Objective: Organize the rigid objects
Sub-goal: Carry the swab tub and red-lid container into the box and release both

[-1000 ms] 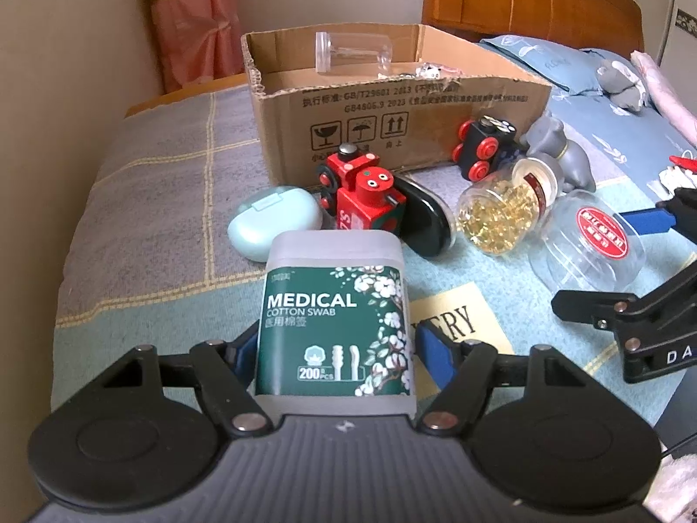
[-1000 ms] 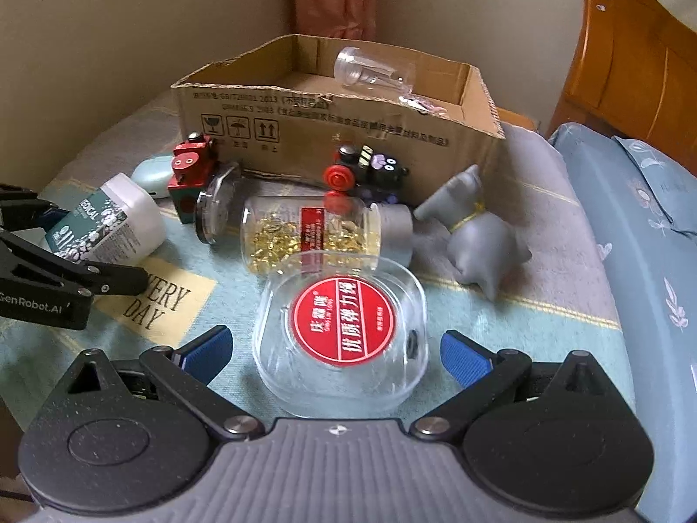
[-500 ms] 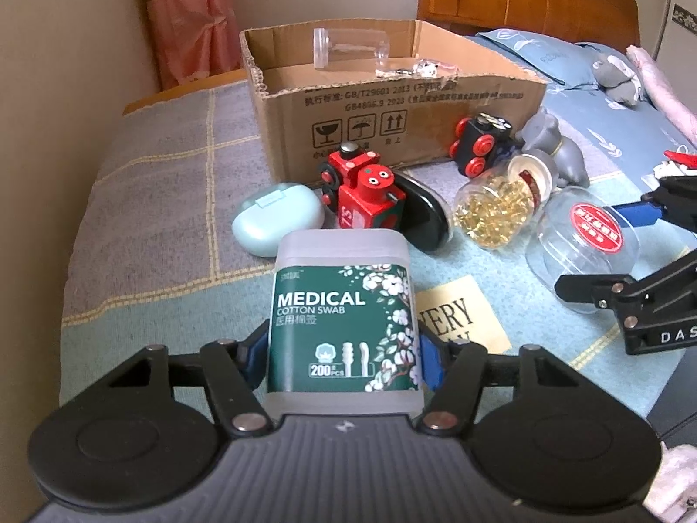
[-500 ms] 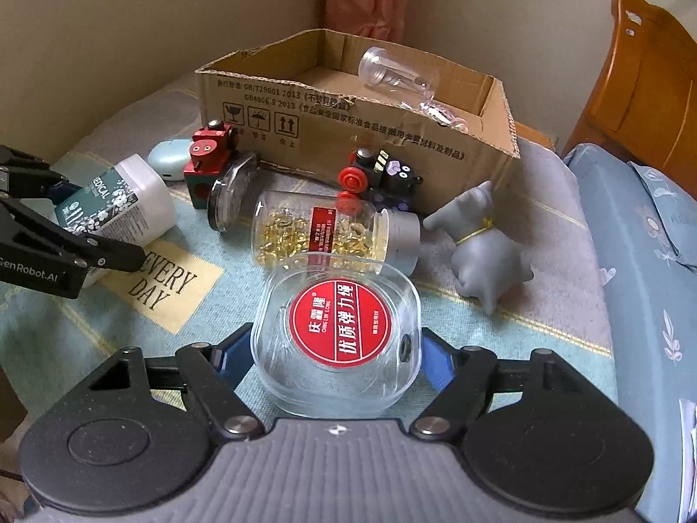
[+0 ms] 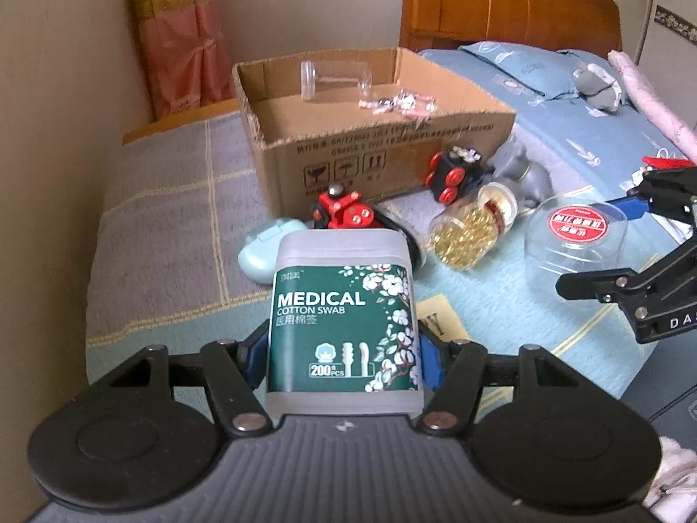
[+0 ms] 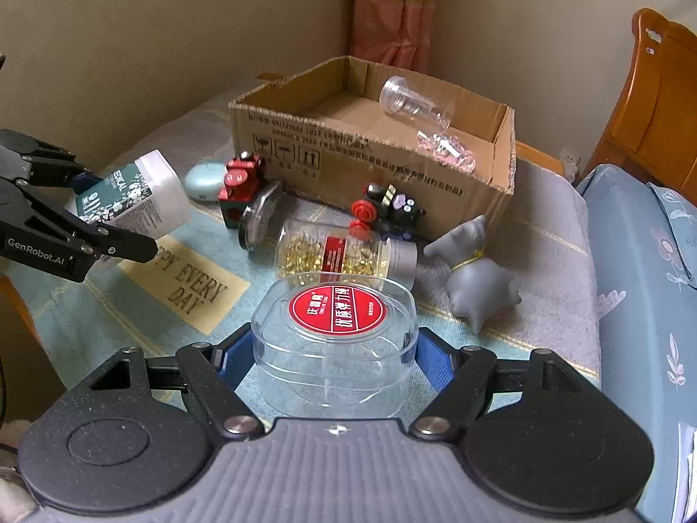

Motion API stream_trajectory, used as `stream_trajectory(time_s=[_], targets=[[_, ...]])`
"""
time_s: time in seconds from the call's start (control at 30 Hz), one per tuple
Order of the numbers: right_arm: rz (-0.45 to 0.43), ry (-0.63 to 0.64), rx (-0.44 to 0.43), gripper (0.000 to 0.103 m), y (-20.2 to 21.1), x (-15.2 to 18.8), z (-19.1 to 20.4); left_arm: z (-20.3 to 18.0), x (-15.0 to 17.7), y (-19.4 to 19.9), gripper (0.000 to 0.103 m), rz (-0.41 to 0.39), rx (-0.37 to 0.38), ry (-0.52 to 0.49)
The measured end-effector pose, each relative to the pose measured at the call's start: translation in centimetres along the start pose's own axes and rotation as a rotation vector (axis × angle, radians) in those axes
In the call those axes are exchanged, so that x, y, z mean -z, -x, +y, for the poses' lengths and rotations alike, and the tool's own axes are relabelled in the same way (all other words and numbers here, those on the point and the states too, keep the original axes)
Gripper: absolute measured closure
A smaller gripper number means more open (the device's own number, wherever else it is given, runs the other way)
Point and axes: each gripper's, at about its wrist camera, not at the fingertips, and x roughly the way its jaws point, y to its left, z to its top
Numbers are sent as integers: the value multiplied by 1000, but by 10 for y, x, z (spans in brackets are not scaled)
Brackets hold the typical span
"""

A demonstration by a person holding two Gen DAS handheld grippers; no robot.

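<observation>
My left gripper (image 5: 343, 359) is shut on a green-labelled cotton swab box (image 5: 344, 327) and holds it above the bed; the box also shows in the right wrist view (image 6: 130, 200). My right gripper (image 6: 333, 359) is shut on a clear plastic tub with a red round label (image 6: 335, 331), lifted off the bed; the tub also shows in the left wrist view (image 5: 577, 239). An open cardboard box (image 5: 383, 148) stands behind, also in the right wrist view (image 6: 374, 161), with a clear tube (image 6: 414, 102) inside.
On the bed lie a jar of yellow capsules (image 6: 344, 250), a red toy train (image 6: 239, 183), a black toy train (image 6: 387, 209), a mint case (image 6: 202, 181), a grey toy animal (image 6: 475, 279) and a black round lid (image 6: 257, 222). A wooden headboard (image 5: 501, 4) stands behind.
Both grippers closed on their objects and lifted them. The swab box and the clear tub now sit higher, with the cardboard box's inside more visible.
</observation>
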Motion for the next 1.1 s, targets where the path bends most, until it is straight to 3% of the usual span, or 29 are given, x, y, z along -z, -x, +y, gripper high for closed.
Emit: stream_trajectory(time_s=[0.3, 0.57, 0.83, 1.1], targets=[[-81, 18, 12, 22, 19, -26, -8, -3, -32, 17, 39, -50, 19, -41], [-176, 31, 21, 22, 23, -68, -26, -1, -87, 18, 39, -117, 9, -98], [-201, 20, 54, 22, -7, -119, -53, 8, -139, -10, 39, -131, -33, -118], [-194, -44, 46, 21, -45, -147, -78, 9, -165, -40, 39, -105, -77, -133]])
